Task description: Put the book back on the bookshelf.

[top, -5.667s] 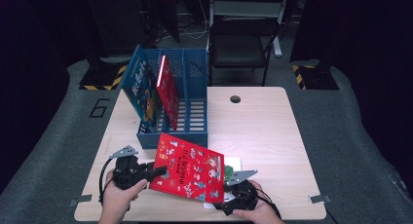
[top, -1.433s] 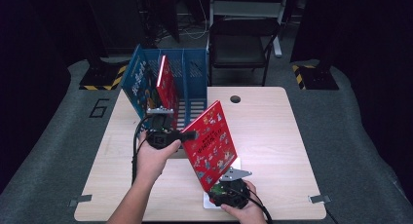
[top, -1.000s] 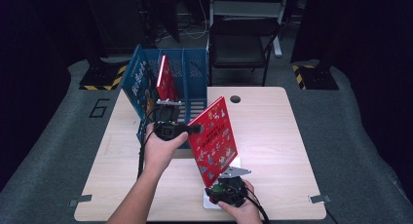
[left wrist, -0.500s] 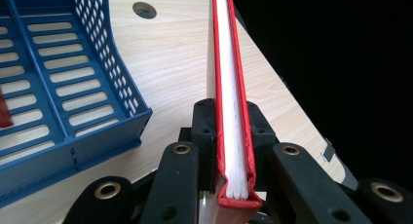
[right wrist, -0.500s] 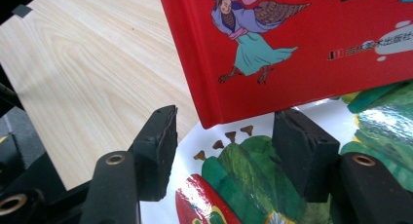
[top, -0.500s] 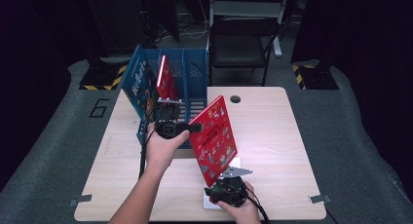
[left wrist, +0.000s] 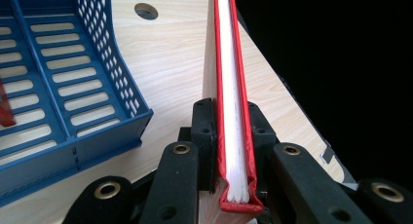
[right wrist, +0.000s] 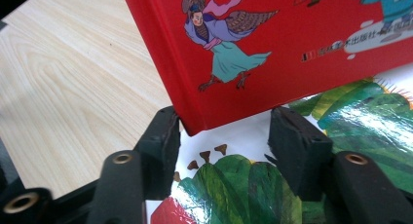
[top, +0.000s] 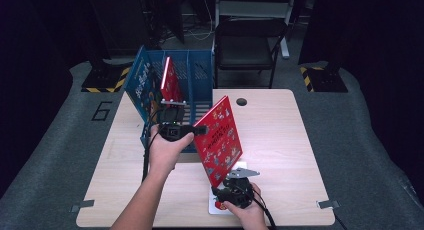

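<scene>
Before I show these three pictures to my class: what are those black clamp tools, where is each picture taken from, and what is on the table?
A person holds a hand-held two-jaw gripper in each hand. The high view looks down on the wooden table. The other two come from cameras riding on the grippers. The left gripper is shut on the edge of an upright red book. The right gripper, its jaws just closing, frames the book's lower corner without pinching it. Beneath lies a white picture book. A blue file rack stands behind.
</scene>
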